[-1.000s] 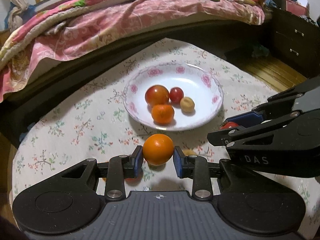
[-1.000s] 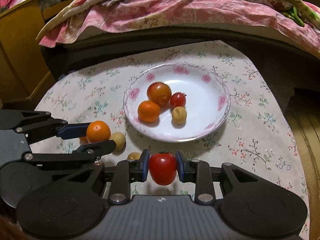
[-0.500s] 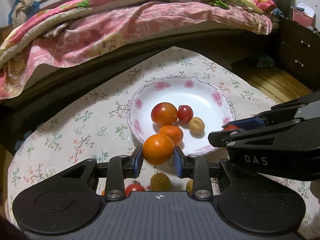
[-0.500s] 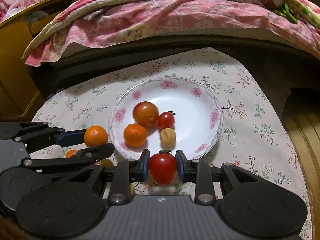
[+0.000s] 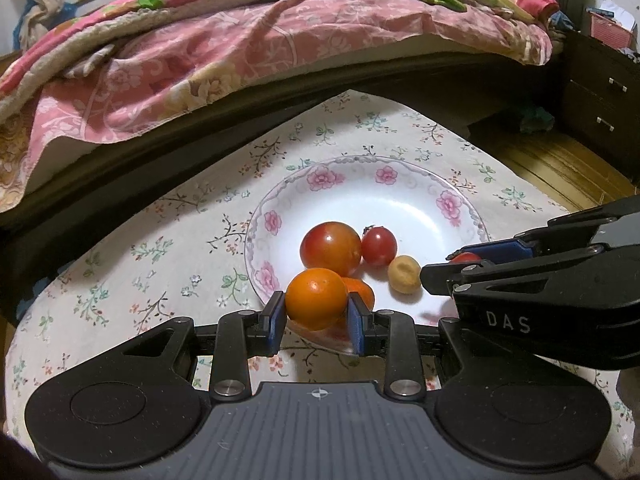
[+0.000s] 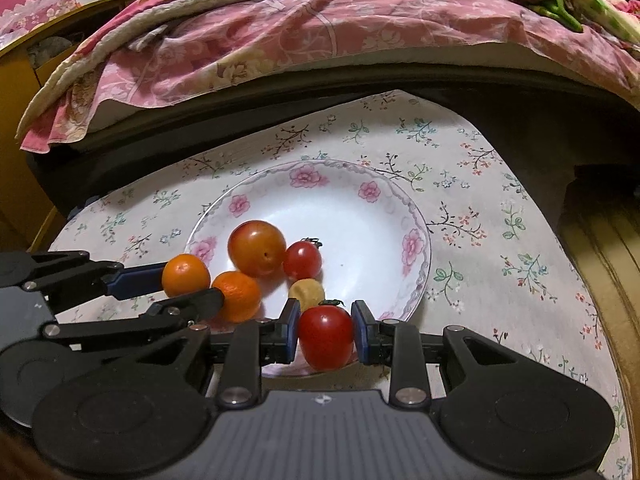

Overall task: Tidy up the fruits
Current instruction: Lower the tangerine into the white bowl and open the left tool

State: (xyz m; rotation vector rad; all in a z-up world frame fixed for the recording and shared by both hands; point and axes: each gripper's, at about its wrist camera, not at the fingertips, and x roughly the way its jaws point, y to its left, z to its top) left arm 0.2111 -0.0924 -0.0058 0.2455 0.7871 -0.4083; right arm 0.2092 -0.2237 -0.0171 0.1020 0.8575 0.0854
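Floral tablecloth beneath, I hold an orange pinched in my left gripper over the plate's near-left rim, my right gripper clamping a tomato at its near edge.

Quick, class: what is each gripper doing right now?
Left gripper: closed on the orange.
Right gripper: closed on the red tomato.
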